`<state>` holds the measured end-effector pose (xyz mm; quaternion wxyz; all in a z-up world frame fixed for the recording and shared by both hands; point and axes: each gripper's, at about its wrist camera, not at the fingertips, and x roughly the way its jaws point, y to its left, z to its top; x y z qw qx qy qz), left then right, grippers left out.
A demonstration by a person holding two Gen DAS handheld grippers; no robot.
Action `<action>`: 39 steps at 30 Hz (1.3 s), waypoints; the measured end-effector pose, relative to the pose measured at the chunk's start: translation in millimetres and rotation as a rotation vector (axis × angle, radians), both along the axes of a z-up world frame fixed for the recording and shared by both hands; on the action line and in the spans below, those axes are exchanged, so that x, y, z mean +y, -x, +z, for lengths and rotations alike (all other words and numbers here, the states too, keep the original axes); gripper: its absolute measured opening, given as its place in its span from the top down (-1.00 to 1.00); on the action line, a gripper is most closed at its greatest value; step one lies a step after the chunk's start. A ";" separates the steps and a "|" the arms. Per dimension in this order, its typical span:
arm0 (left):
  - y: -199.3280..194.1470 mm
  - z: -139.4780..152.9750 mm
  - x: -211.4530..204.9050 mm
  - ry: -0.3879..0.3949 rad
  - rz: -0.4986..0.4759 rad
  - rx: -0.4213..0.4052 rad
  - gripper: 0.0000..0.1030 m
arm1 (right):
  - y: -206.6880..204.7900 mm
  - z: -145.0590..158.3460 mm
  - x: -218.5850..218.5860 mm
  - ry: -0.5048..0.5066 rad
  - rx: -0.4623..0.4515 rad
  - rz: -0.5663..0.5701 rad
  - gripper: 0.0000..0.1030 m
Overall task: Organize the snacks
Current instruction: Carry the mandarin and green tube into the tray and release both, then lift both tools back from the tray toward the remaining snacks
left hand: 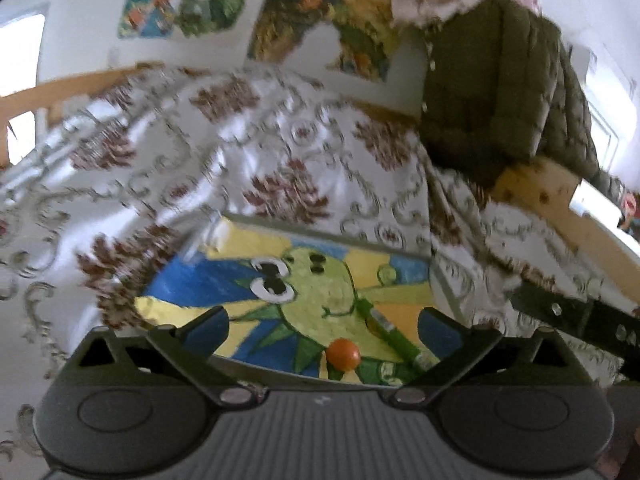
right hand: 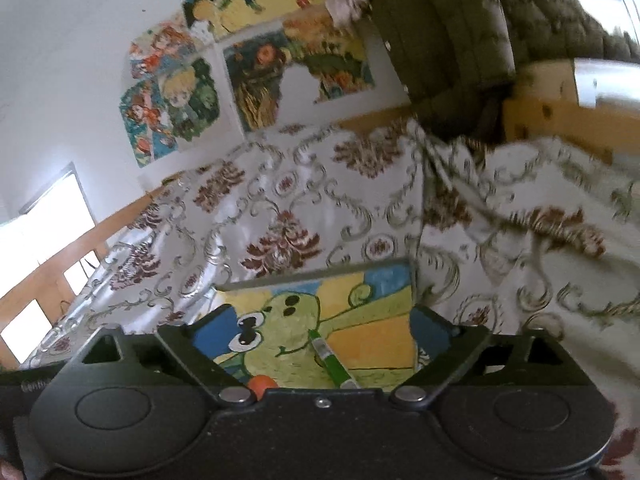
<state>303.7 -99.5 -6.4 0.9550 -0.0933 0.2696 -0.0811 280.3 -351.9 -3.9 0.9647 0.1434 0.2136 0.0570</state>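
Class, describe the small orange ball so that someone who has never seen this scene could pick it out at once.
Find the bright painted picture of a green cartoon creature lying on the flowered cloth. Near its lower edge, beside a green stick-shaped item, sits the orange ball. It is the only round, plain orange thing there.

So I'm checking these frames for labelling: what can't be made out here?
- Orange ball: right wrist view, lower half hidden behind the gripper body.
- Green stick: left wrist view, print too blurred to read.
- Painted board: near edge hidden by the left gripper.
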 end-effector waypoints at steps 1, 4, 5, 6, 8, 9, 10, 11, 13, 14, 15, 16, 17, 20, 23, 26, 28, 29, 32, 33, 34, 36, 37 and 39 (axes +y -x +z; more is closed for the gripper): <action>6.6 3.8 1.8 -0.001 0.007 -0.016 -1.00 | 7.7 4.4 1.5 0.010 -0.011 0.002 -0.92; 32.4 17.4 6.8 -0.010 0.033 -0.067 -1.00 | 35.3 16.3 6.2 0.051 -0.045 0.004 -0.98; 39.6 20.4 8.2 -0.013 0.036 -0.078 -1.00 | 42.8 19.2 8.4 0.061 -0.054 0.002 -0.98; 48.1 23.3 9.3 -0.017 0.041 -0.090 -1.00 | 52.5 22.3 10.8 0.072 -0.062 -0.003 -0.98; 67.2 28.4 13.3 -0.021 0.051 -0.109 -1.00 | 69.1 27.1 15.6 0.088 -0.070 -0.012 -0.98; 75.1 29.9 15.1 -0.021 0.053 -0.115 -1.00 | 77.3 29.3 18.1 0.095 -0.071 -0.017 -0.99; 84.0 30.9 17.6 -0.020 0.054 -0.120 -1.00 | 85.6 31.2 20.7 0.102 -0.071 -0.020 -0.99; 94.0 32.0 20.2 -0.023 0.056 -0.123 -1.00 | 91.8 32.3 22.2 0.108 -0.071 -0.022 -0.99; 109.2 32.5 24.5 -0.031 0.060 -0.127 -1.00 | 109.6 34.1 27.7 0.123 -0.070 -0.029 -0.99; 118.7 32.3 27.4 -0.037 0.060 -0.129 -1.00 | 116.7 33.5 30.2 0.128 -0.068 -0.030 -0.99; 126.3 32.0 29.9 -0.042 0.061 -0.131 -1.00 | 124.5 33.6 32.8 0.134 -0.065 -0.031 -0.99; 134.8 31.5 32.7 -0.046 0.062 -0.131 -1.00 | 133.1 33.3 35.4 0.140 -0.063 -0.032 -0.99; 141.8 30.6 34.8 -0.050 0.062 -0.129 -1.00 | 139.8 32.7 37.0 0.144 -0.062 -0.035 -0.99; 163.0 25.7 41.7 -0.064 0.065 -0.110 -1.00 | 162.4 29.8 41.7 0.142 -0.045 -0.045 -0.99; 181.2 19.2 45.6 -0.070 0.061 -0.084 -1.00 | 182.6 25.5 44.1 0.129 -0.018 -0.073 -0.99; 198.1 10.9 48.4 -0.079 0.061 -0.059 -1.00 | 202.1 17.6 46.0 0.112 0.037 -0.112 -0.99; 207.6 5.6 48.6 -0.092 0.058 -0.046 -1.00 | 212.5 12.0 47.6 0.101 0.074 -0.133 -0.99; 212.0 2.5 49.3 -0.096 0.055 -0.041 -1.00 | 217.8 9.7 48.3 0.094 0.092 -0.141 -0.99; 222.4 -4.7 49.6 -0.112 0.042 -0.019 -1.00 | 233.9 7.5 51.5 0.087 0.105 -0.168 -0.99; 225.0 -5.8 49.7 -0.116 0.039 -0.016 -1.00 | 237.7 6.9 52.7 0.088 0.109 -0.172 -0.99; 228.4 -7.3 50.4 -0.119 0.037 -0.014 -1.00 | 241.5 6.7 54.1 0.088 0.113 -0.176 -0.99; 234.7 -9.7 51.3 -0.125 0.028 -0.008 -1.00 | 249.9 4.5 59.4 0.102 0.127 -0.181 -0.99; 238.1 -11.0 52.0 -0.128 0.024 -0.003 -1.00 | 252.6 3.7 61.6 0.114 0.132 -0.183 -0.99; 241.7 -14.4 52.6 -0.131 0.022 0.007 -1.00 | 258.8 2.8 69.2 0.156 0.136 -0.187 -0.99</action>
